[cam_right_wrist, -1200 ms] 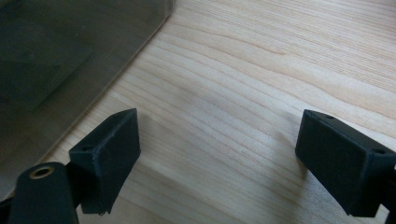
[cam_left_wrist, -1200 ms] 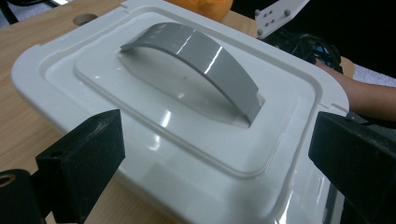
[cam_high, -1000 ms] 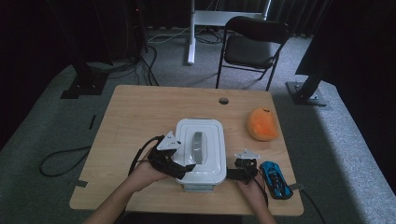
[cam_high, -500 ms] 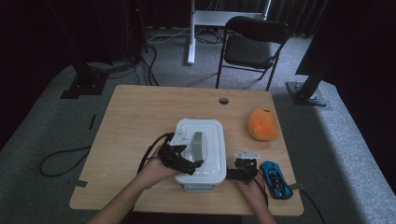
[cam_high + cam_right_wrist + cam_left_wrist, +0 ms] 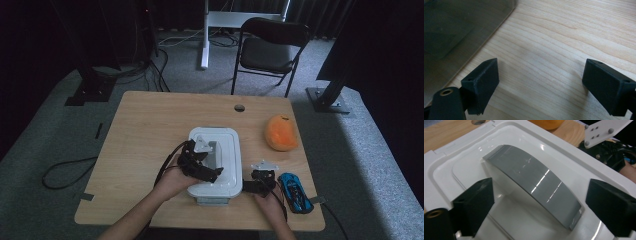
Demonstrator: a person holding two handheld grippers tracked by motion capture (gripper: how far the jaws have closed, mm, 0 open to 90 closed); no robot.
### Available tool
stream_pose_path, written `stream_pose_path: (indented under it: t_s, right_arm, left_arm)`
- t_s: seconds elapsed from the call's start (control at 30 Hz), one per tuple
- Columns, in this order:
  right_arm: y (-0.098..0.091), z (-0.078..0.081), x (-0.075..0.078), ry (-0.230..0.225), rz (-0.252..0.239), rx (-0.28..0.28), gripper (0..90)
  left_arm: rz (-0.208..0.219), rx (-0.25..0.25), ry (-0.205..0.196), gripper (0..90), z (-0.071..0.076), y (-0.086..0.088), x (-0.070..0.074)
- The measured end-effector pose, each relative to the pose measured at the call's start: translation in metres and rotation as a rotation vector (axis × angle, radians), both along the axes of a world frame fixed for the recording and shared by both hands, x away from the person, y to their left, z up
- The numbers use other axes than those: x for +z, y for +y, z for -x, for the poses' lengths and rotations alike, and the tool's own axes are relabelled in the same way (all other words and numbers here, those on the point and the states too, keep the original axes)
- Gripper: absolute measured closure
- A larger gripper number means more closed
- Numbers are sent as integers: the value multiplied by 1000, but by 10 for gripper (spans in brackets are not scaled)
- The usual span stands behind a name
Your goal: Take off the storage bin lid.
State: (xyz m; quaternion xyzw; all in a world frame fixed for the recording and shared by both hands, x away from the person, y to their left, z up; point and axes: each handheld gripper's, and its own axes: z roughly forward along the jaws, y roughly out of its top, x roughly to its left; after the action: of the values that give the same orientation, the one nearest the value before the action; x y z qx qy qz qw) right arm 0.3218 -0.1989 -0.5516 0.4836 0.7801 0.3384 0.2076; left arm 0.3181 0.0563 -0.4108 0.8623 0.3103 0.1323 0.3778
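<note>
A white plastic box [image 5: 216,165] with a lid [image 5: 564,157] is sitting at the near middle of the wooden table [image 5: 150,125]. A curved grey handle [image 5: 534,182] is arching across the lid's recessed top. The left gripper [image 5: 200,167] is hanging over the lid, its jaws having just been closing, straddling the handle without touching it. The right gripper [image 5: 260,182] is resting just beside the box, jaws wide apart over bare wood. A blue toy car [image 5: 295,192] is lying near it; an orange soft toy [image 5: 281,132] is sitting farther back. The box's contents are hidden.
</note>
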Motion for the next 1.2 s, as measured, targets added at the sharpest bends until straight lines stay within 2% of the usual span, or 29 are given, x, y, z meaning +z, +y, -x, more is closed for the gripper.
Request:
stream_pose_path:
  t_s: [0.2,0.37,0.57,0.7,0.73,0.8,0.97,1.2]
  right_arm:
    - [0,0,0,0,0,0,130]
    - [0,0,0,0,0,0,130]
    - [0,0,0,0,0,0,130]
    - [0,0,0,0,0,0,130]
    - [0,0,0,0,0,0,130]
    - [0,0,0,0,0,0,130]
    - [0,0,0,0,0,0,130]
    - [0,0,0,0,-1,2,131]
  left_arm:
    - [-6,-3,10,158,2,-4,-3]
    - [6,6,9,234,2,-2,-4]
    - [9,14,1,261,5,-1,-4]
    - [18,-15,8,380,7,-3,-6]
    - [19,-23,-1,409,8,-3,-7]
    - [25,-22,-3,433,9,-3,-7]
    - [39,-15,-8,459,10,-2,-8]
    - [53,-10,6,478,10,-1,-8]
